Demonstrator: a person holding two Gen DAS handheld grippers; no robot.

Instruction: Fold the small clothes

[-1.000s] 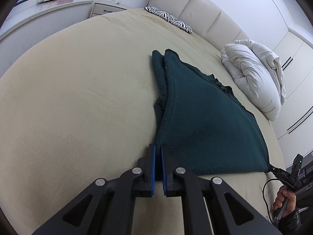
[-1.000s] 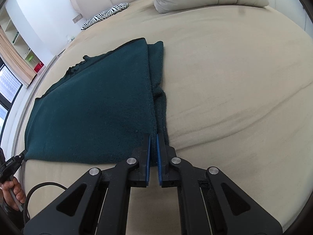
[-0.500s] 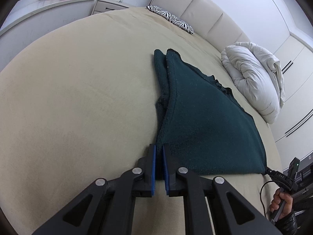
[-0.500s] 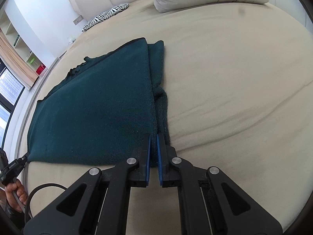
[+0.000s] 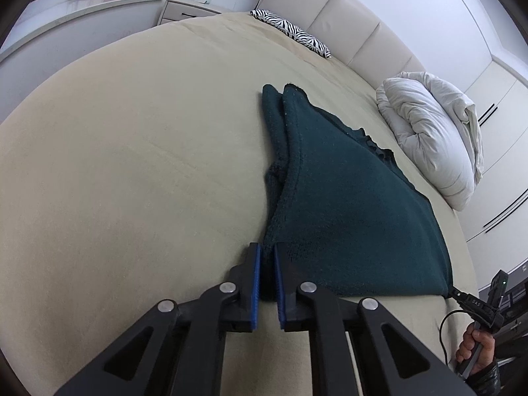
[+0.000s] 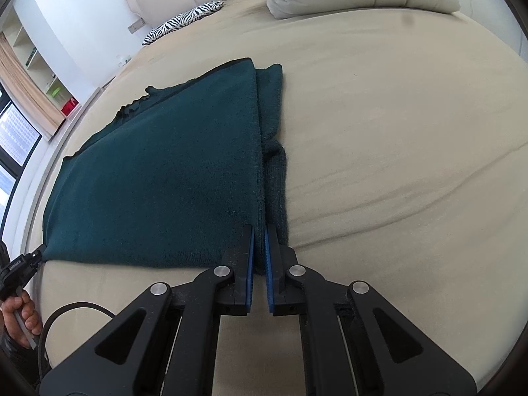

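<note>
I see a dark teal knit garment point(image 5: 346, 204) lying flat on the beige bed sheet point(image 5: 132, 165), folded so that one long doubled edge runs away from each camera.

Left wrist view:
- The left gripper point(image 5: 266, 257) is at the near corner of the garment, on its left folded edge. Its blue-padded jaws are drawn nearly together, with the dark fabric pinched in the narrow gap between them.
- The right gripper point(image 5: 457, 293) shows at the lower right, its tip touching the garment's opposite near corner. A hand point(image 5: 475, 346) grips its handle, and a black cable point(image 5: 445, 333) loops beside it.

Right wrist view:
- The right gripper point(image 6: 259, 231) is at the near corner of the teal garment point(image 6: 158, 181), on its right folded edge. Its jaws are nearly together and clamped on the fabric layers between the blue pads.
- The left gripper point(image 6: 38, 252) shows at the left edge, its tip meeting the far near-side corner. I cannot tell its jaw setting from this angle.

Surroundings:
- A rolled white duvet point(image 5: 432, 138) lies near the far right side of the garment, apart from it.
- A zebra-print pillow point(image 5: 293, 33) rests against the cream padded headboard point(image 5: 346, 23).
- A white nightstand point(image 5: 188, 11) stands past the bed's far left corner.
</note>
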